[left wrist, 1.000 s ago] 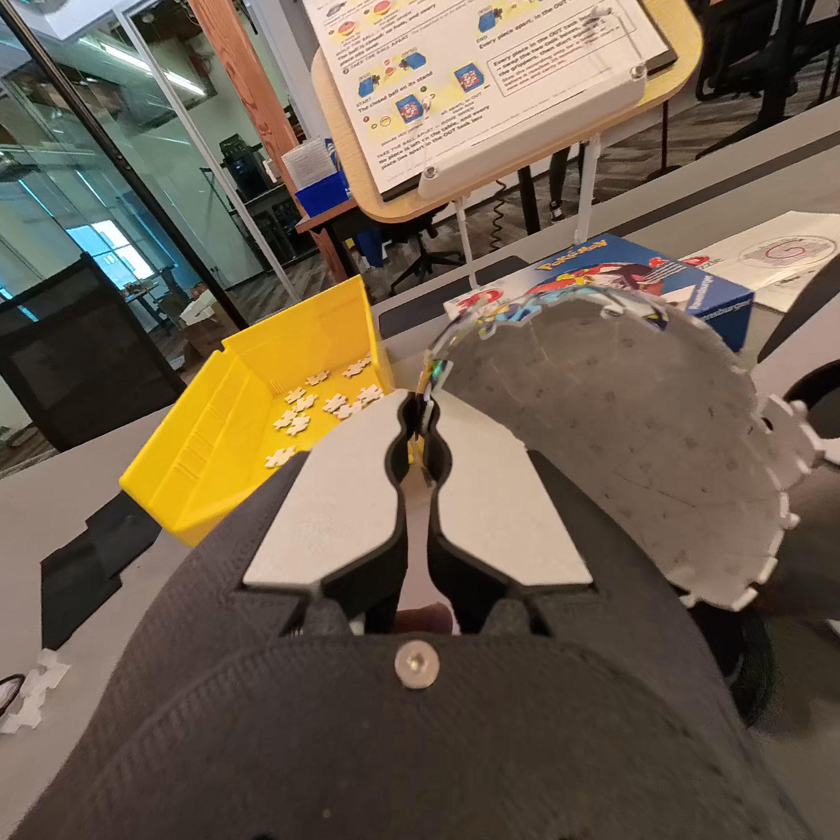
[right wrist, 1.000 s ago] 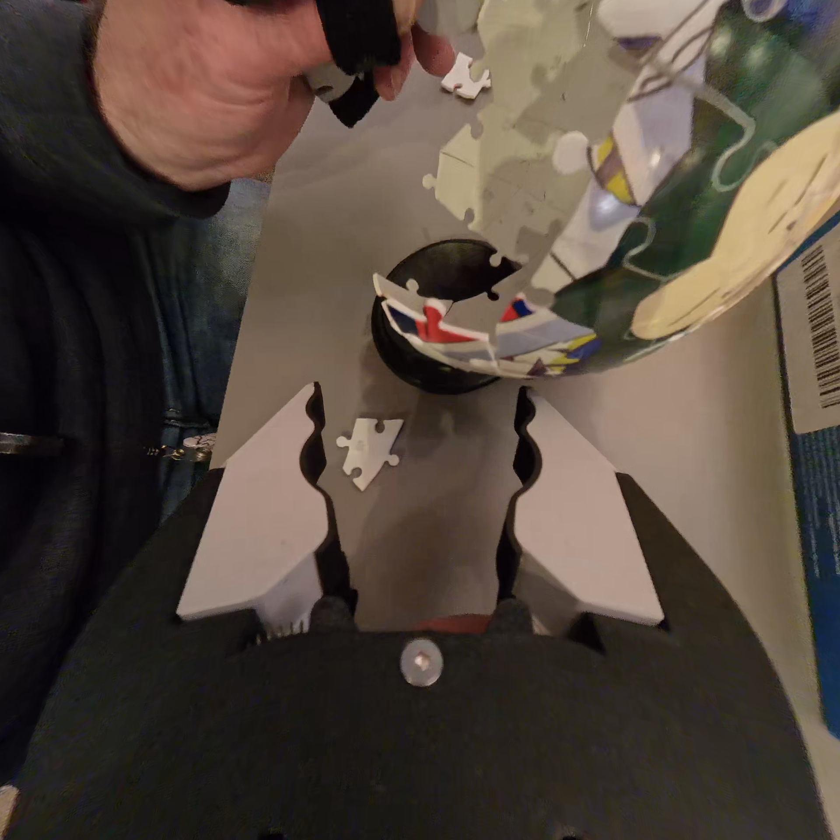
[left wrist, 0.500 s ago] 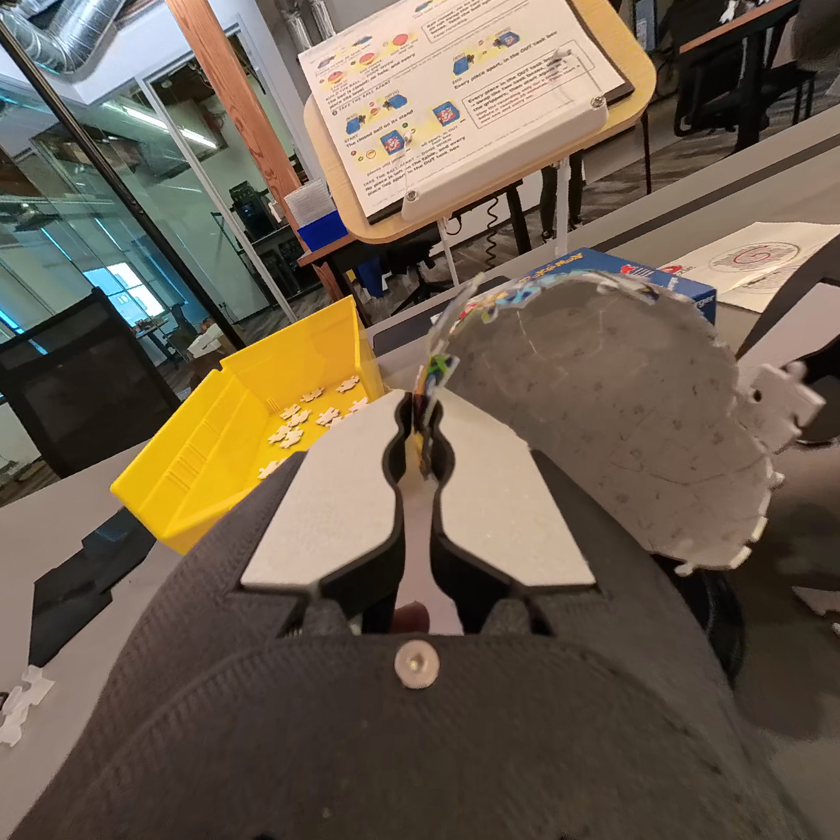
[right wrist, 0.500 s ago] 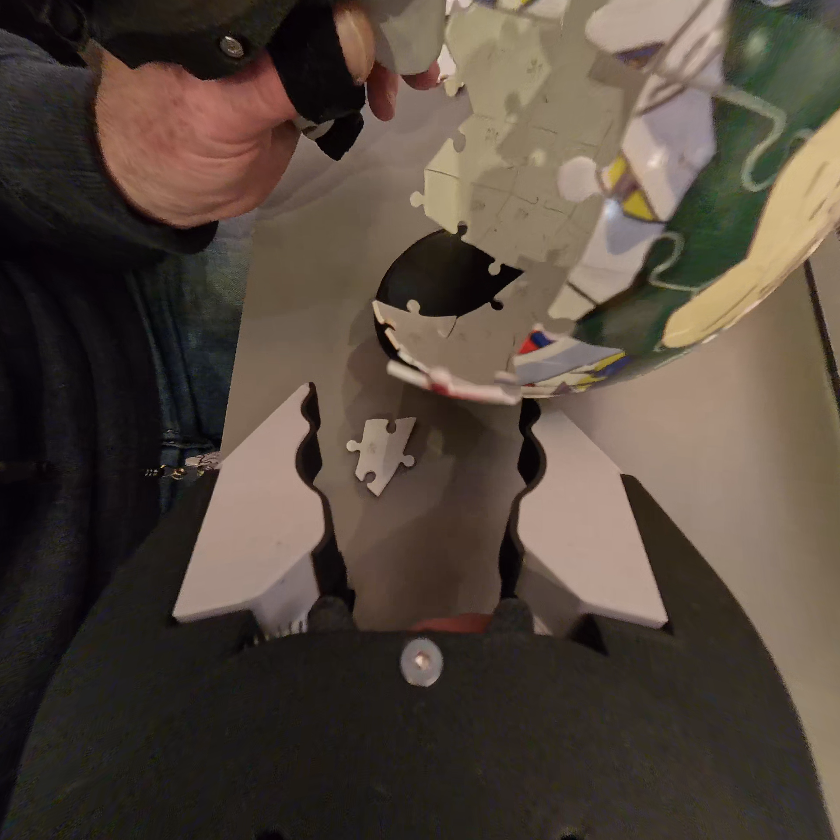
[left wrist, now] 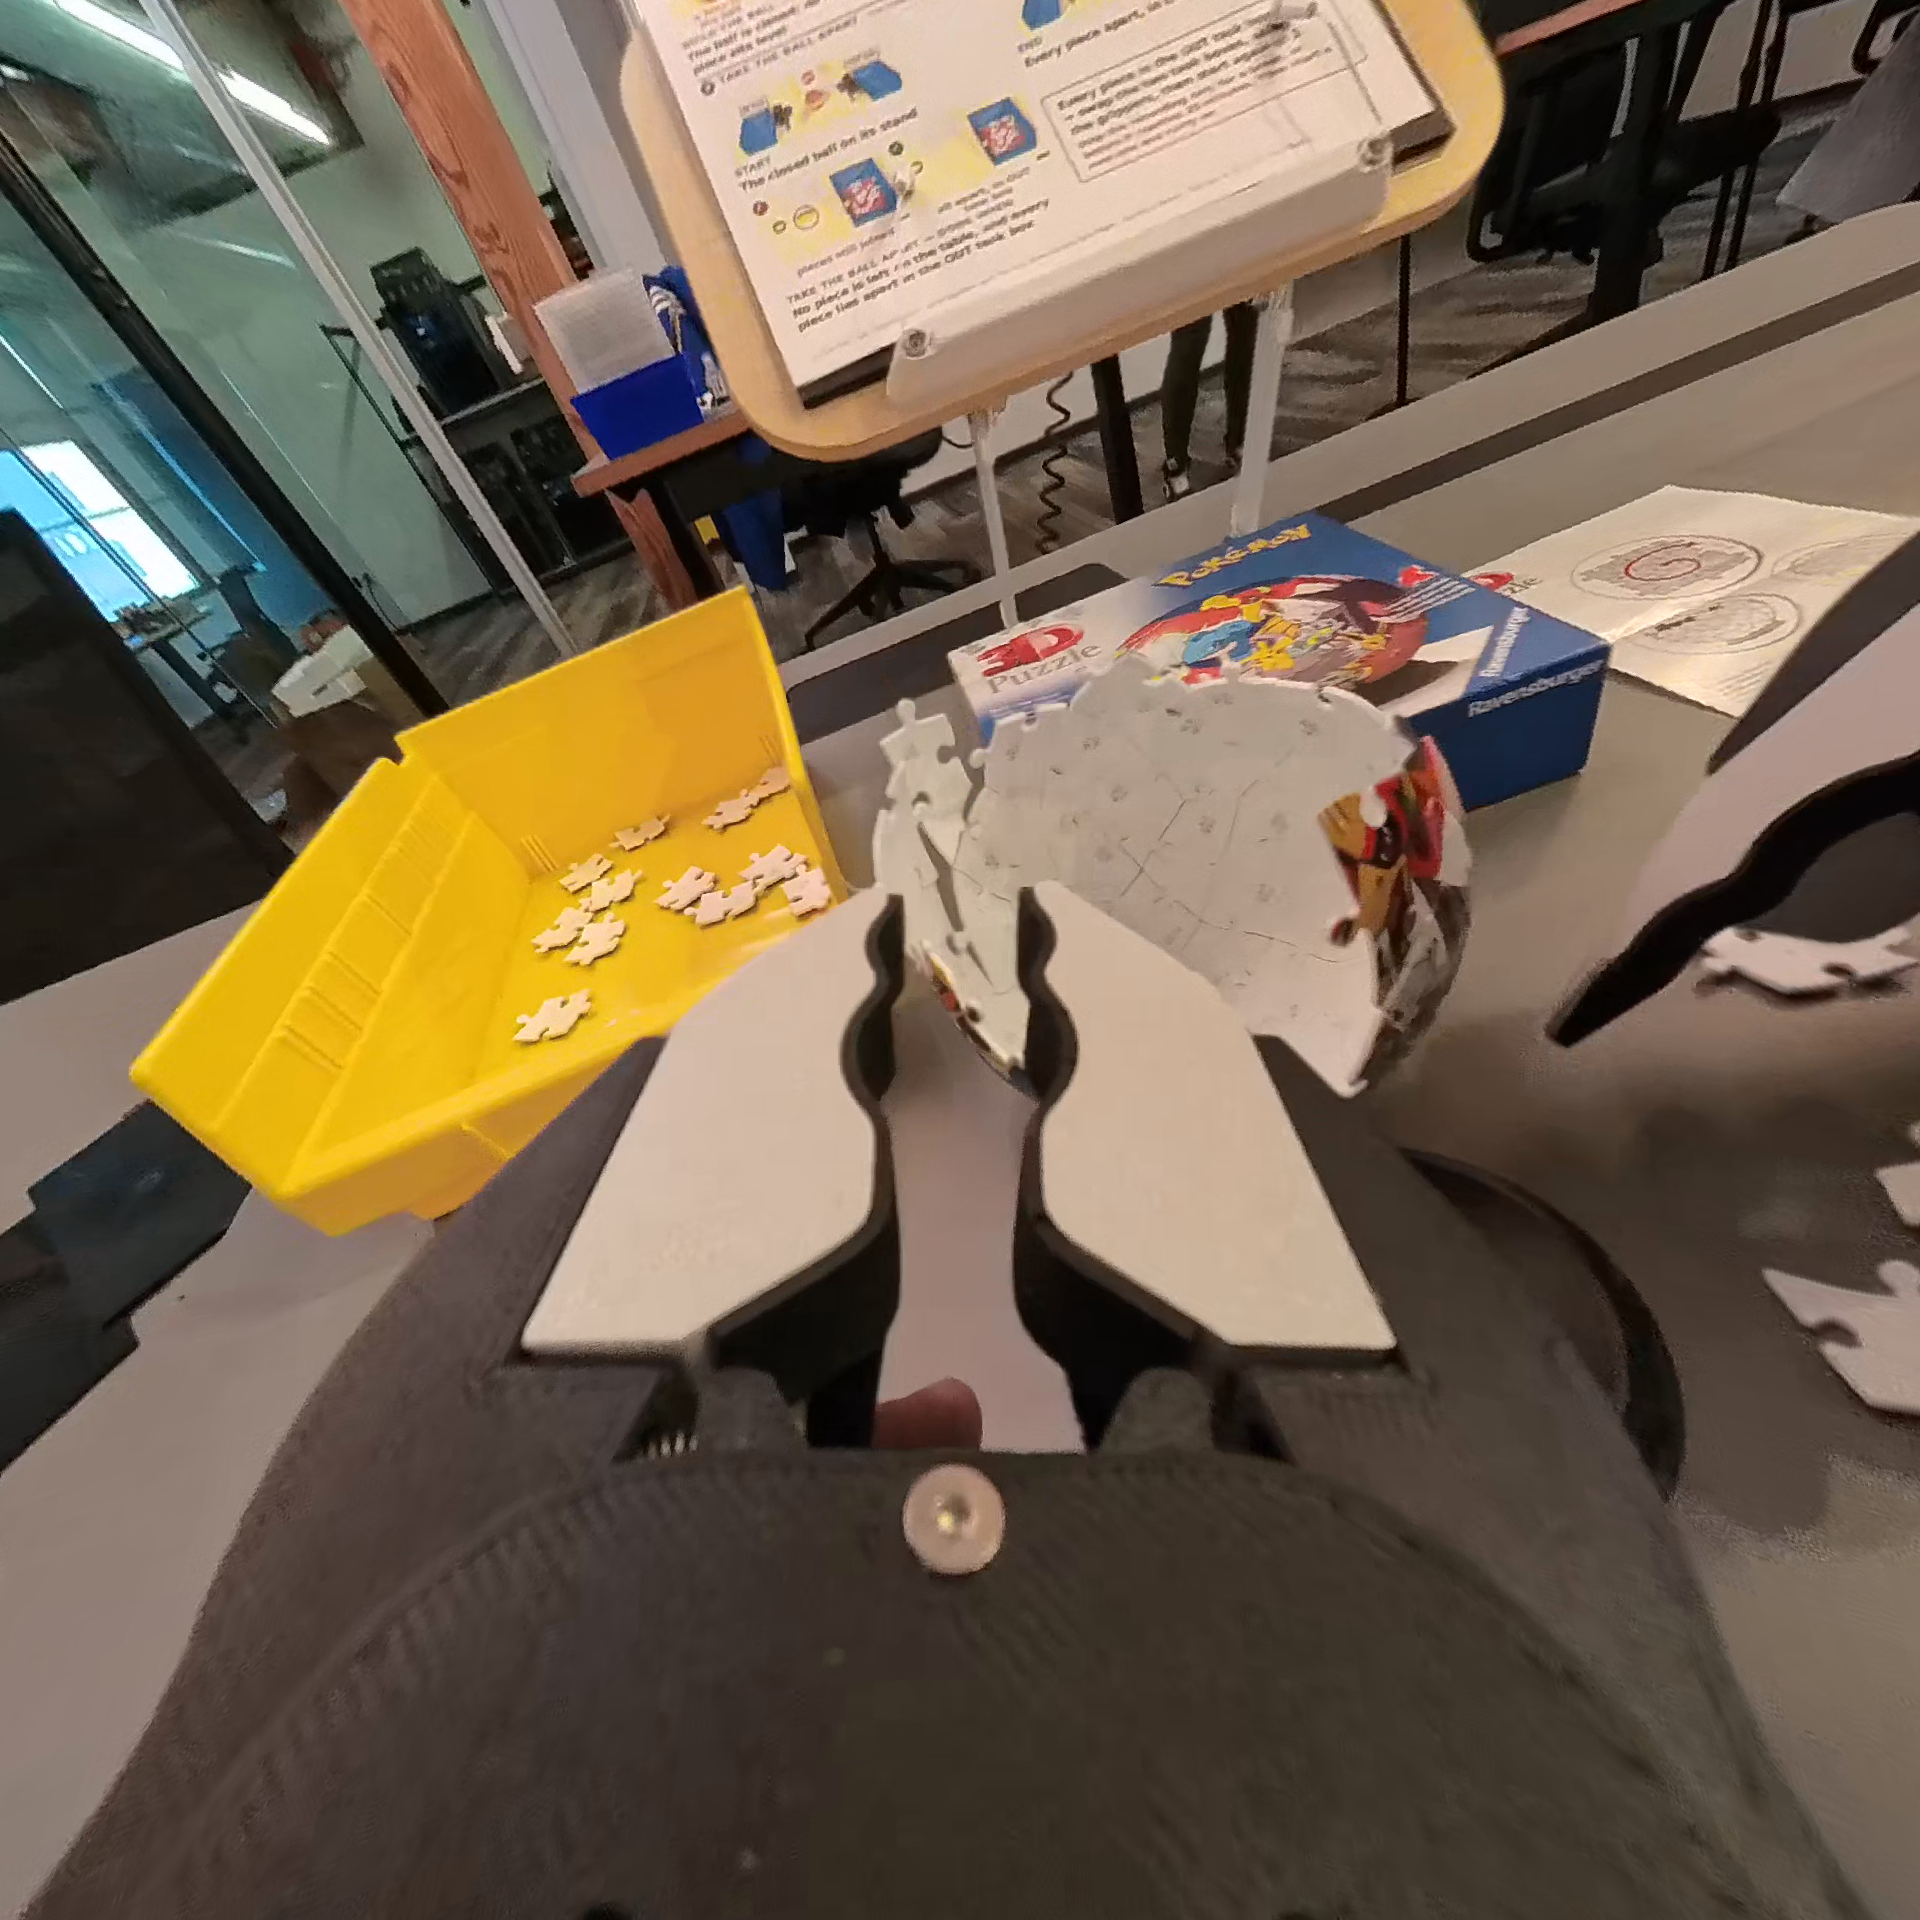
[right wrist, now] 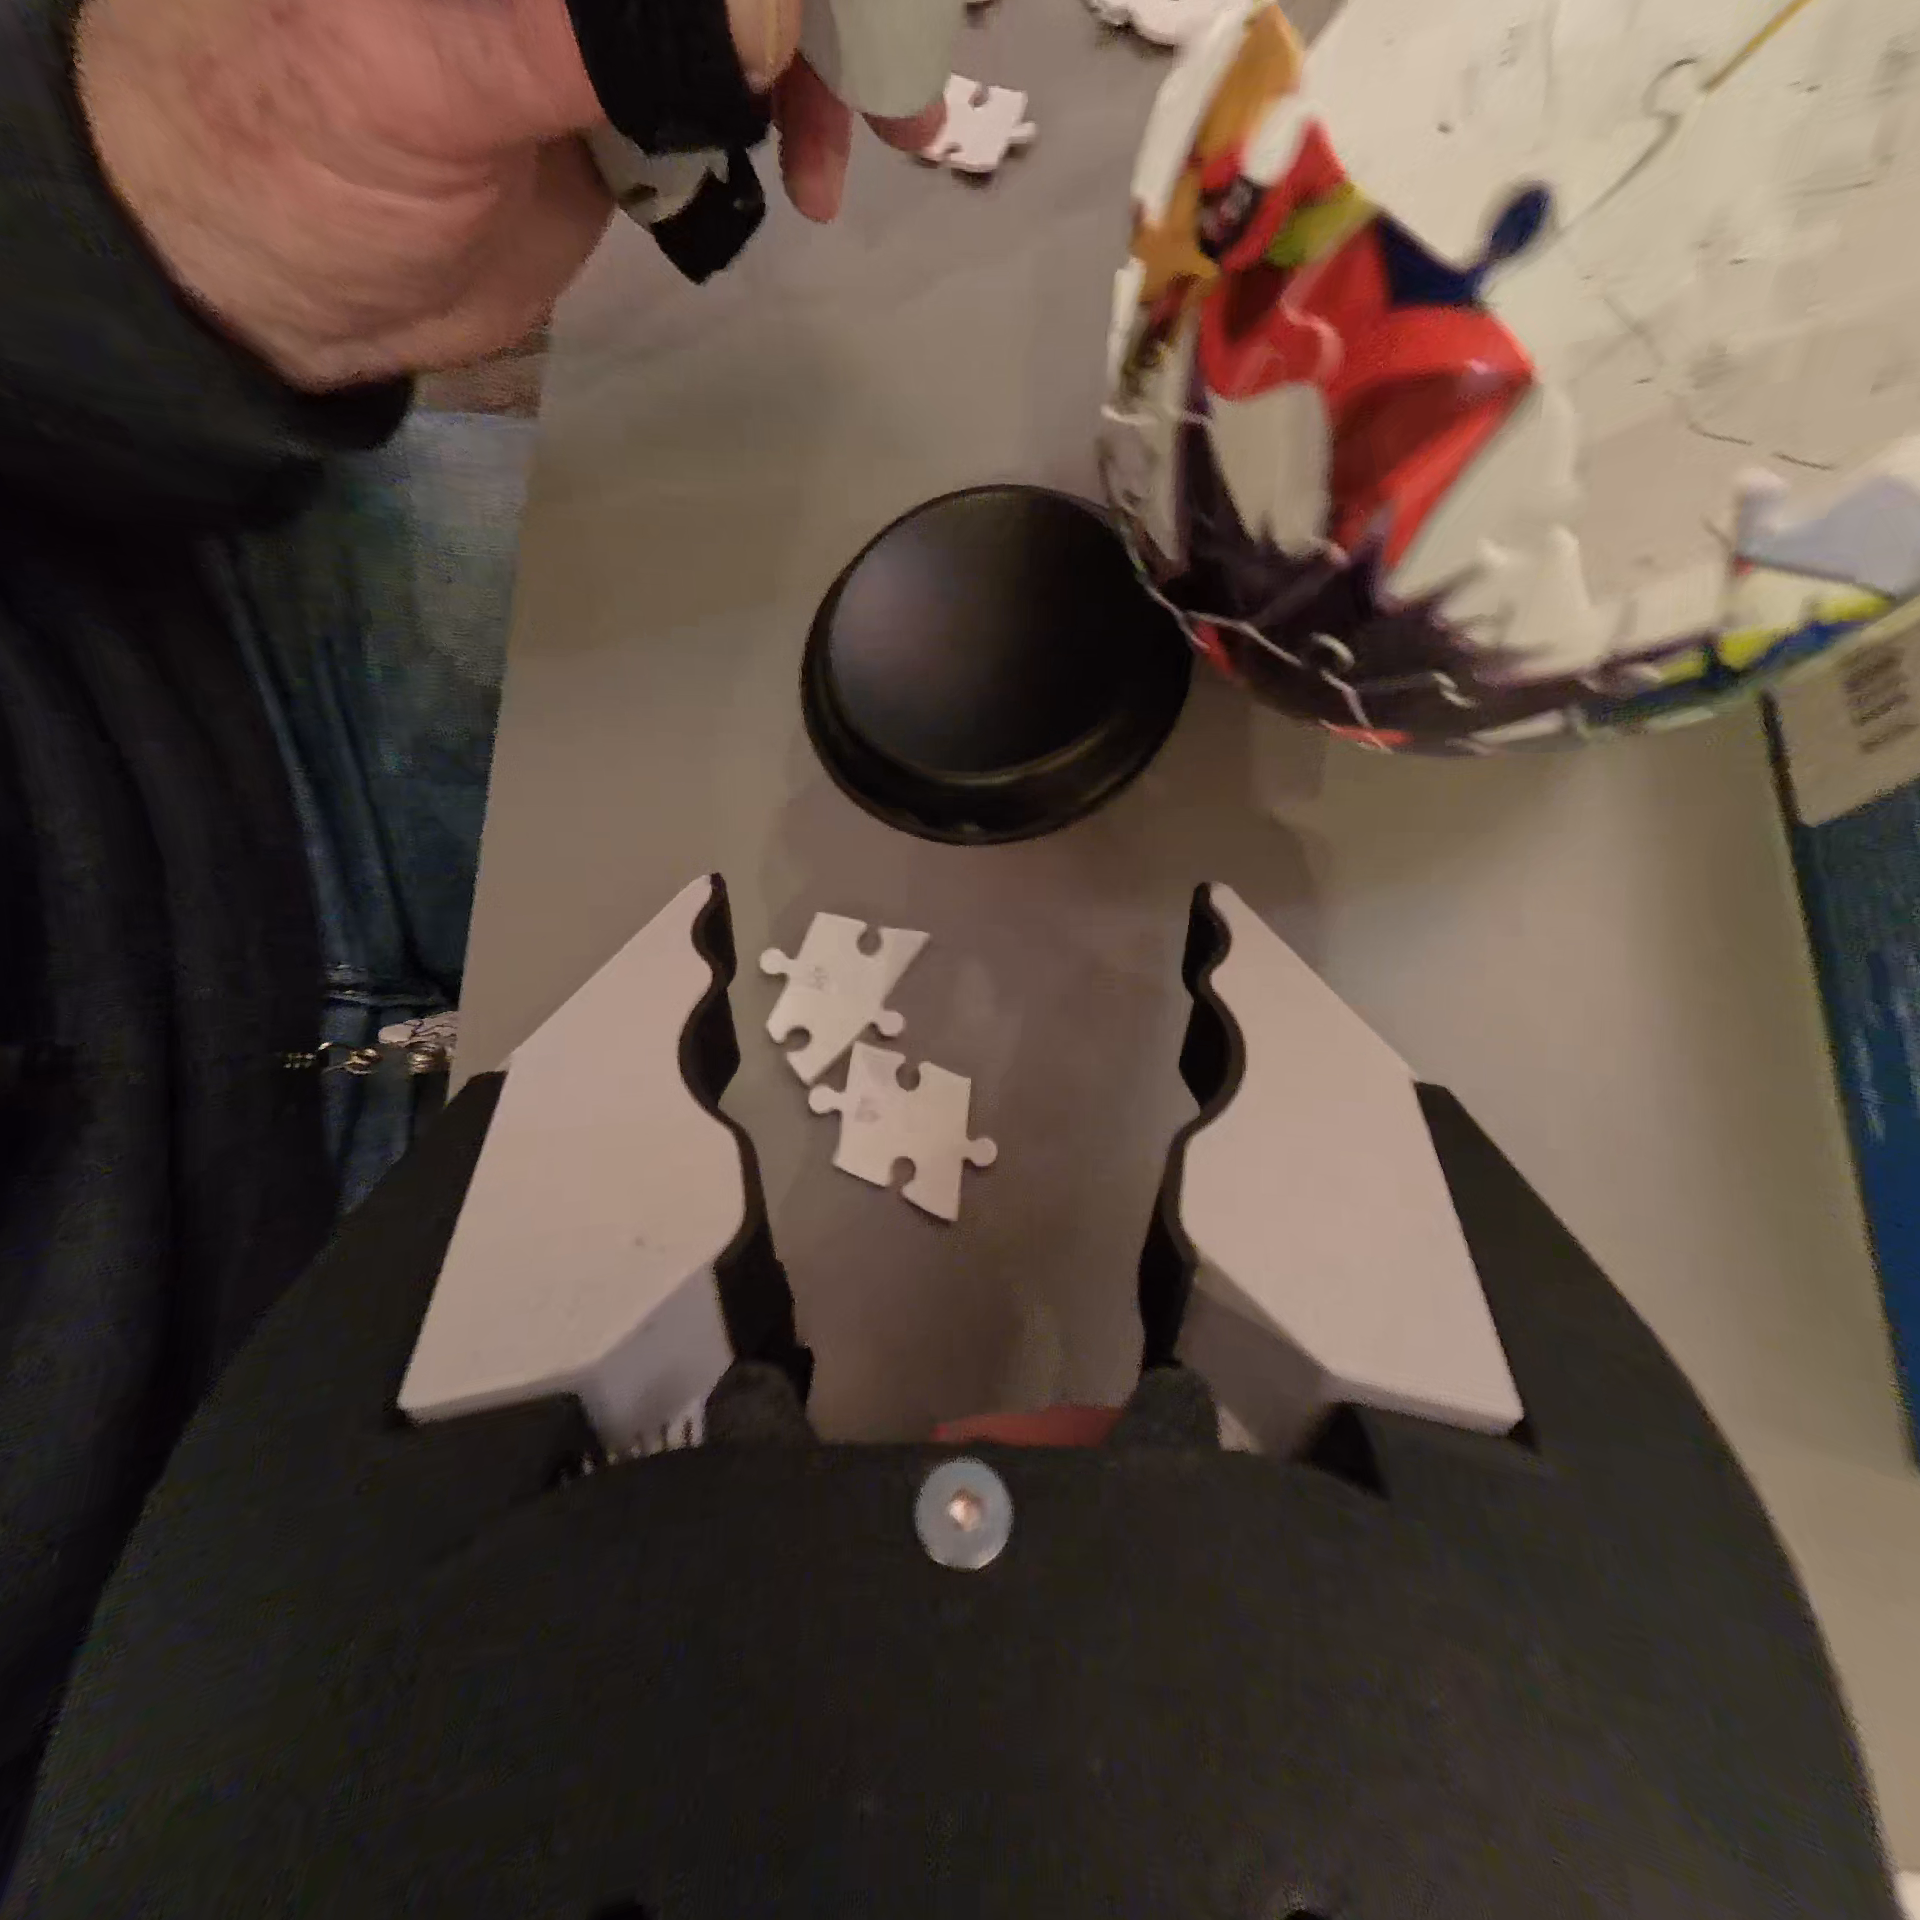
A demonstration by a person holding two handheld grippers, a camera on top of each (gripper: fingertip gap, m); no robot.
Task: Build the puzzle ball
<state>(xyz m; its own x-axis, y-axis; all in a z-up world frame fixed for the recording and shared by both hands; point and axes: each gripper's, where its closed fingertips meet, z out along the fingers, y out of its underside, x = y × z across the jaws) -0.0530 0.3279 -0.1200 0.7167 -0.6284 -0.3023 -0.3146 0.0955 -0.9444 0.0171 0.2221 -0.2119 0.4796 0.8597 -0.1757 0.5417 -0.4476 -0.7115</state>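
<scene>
My left gripper (left wrist: 956, 935), jaws parted and gripping nothing, faces the half-built puzzle ball (left wrist: 1195, 873), a thin curved shell, matte white inside and glossy printed outside, lying on the smooth grey table (left wrist: 1558, 1091) near a yellow plastic bin (left wrist: 343, 997) of loose pieces. My right gripper (right wrist: 956, 935) spreads wide over two flat white pieces (right wrist: 873, 1060), beside a round black stand (right wrist: 987, 665). A glass-walled office lies beyond.

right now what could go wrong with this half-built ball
The left claw has opened around the rim of the curved, half-built puzzle shell, which lies tilted on the grey table off its round black stand; it may roll or shed rim pieces. The open right claw could scatter the two loose white pieces.
</scene>
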